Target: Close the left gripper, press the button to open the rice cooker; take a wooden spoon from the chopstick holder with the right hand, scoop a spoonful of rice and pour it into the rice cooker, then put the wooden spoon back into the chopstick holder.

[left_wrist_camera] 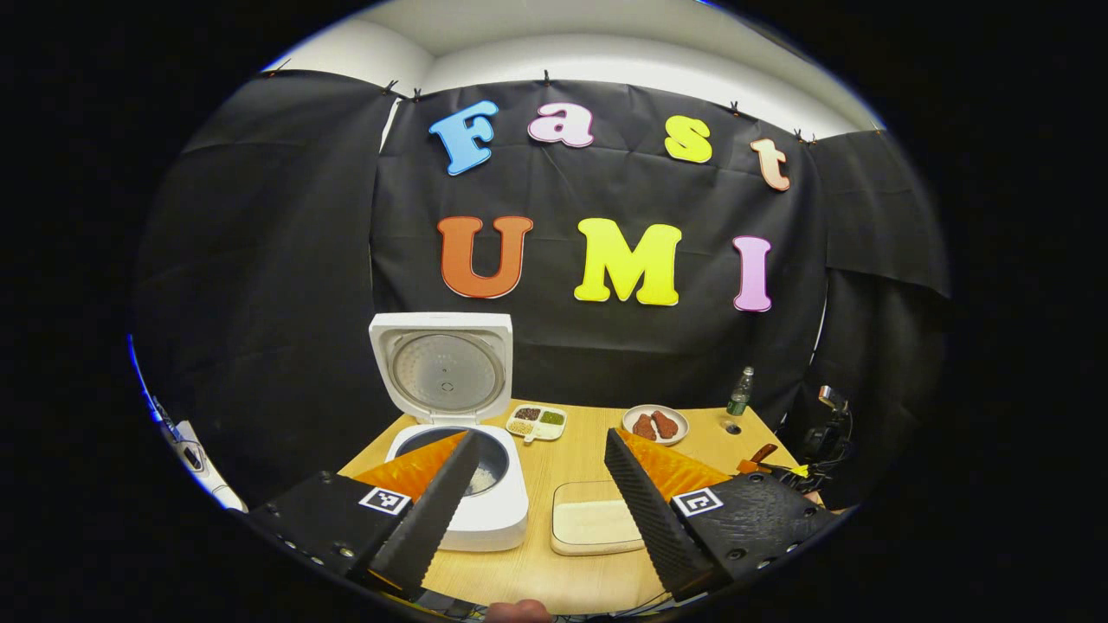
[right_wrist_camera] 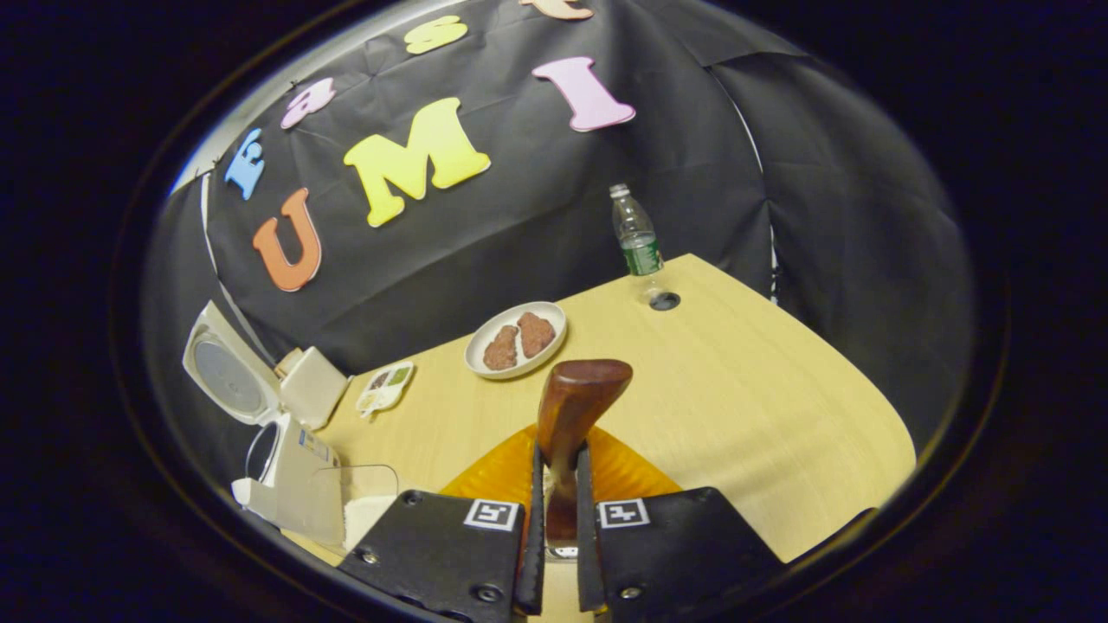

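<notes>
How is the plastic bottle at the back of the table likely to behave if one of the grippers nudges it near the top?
The bottle stands upright, tall and narrow, so a high push would probably tip it. It looks clear and mostly empty, so it is likely light. Once down, its round body may roll on the smooth table.

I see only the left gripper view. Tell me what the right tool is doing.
Observer: In the right gripper view, the right tool is shut on the wooden spoon, with both fingers pressing its handle.
Operator: Describe how the spoon sits.
Observer: The handle stands up between the fingers, broad end on top. The bowl end is hidden below them.
Operator: Say what lies ahead of it.
Observer: Bare table, with the plate just beyond the handle's end.
</notes>
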{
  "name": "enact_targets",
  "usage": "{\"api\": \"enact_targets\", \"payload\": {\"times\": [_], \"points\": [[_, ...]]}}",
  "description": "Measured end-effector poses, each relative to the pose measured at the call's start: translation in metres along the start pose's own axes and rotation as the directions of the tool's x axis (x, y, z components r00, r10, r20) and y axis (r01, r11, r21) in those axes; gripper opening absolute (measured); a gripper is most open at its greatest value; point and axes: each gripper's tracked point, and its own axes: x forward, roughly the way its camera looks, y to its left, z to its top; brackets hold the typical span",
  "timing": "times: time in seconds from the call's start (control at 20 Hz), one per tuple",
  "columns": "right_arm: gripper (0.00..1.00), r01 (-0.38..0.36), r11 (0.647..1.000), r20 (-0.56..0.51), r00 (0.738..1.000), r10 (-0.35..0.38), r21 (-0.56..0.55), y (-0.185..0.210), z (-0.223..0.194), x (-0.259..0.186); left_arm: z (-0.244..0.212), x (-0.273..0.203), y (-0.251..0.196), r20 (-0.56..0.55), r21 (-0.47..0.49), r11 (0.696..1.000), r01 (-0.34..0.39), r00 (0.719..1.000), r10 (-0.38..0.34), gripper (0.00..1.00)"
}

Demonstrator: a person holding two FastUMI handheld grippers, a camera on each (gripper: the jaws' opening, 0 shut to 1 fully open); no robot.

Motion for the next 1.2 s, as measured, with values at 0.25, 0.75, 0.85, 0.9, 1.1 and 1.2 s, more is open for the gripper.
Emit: {"api": "enact_targets", "payload": {"times": [0.25,0.75,0.85,0.9,1.1,1.2], "points": [[0.75,0.010,0.999,0.030,1.000,-0.008,-0.051,0.003,0.013,-0.010,0.003,0.013,0.003,0.029,-0.007,1.000,0.014,0.999,-0.014,0.94],[0.88,0.084,0.994,0.219,0.973,-0.068,-0.065,0.005,0.085,-0.096,0.030,0.056,0.057,0.098,0.000,1.000,0.023,0.995,-0.023,0.95],[0.92,0.097,0.992,0.257,0.964,-0.072,-0.087,0.014,0.098,-0.120,0.040,0.070,0.071,0.118,0.002,1.000,0.027,0.993,-0.027,0.95],[0.93,0.104,0.990,0.282,0.957,-0.074,-0.095,0.019,0.105,-0.134,0.046,0.077,0.078,0.129,0.003,1.000,0.027,0.991,-0.028,0.94],[1.00,0.147,0.985,0.358,0.928,-0.104,-0.094,0.035,0.122,-0.184,0.089,0.113,0.110,0.174,0.004,1.000,0.009,0.985,-0.010,0.94],[1.00,0.182,0.976,0.380,0.916,-0.125,-0.116,0.038,0.123,-0.205,0.108,0.135,0.126,0.188,0.000,1.000,-0.009,0.982,0.008,0.94]]}}
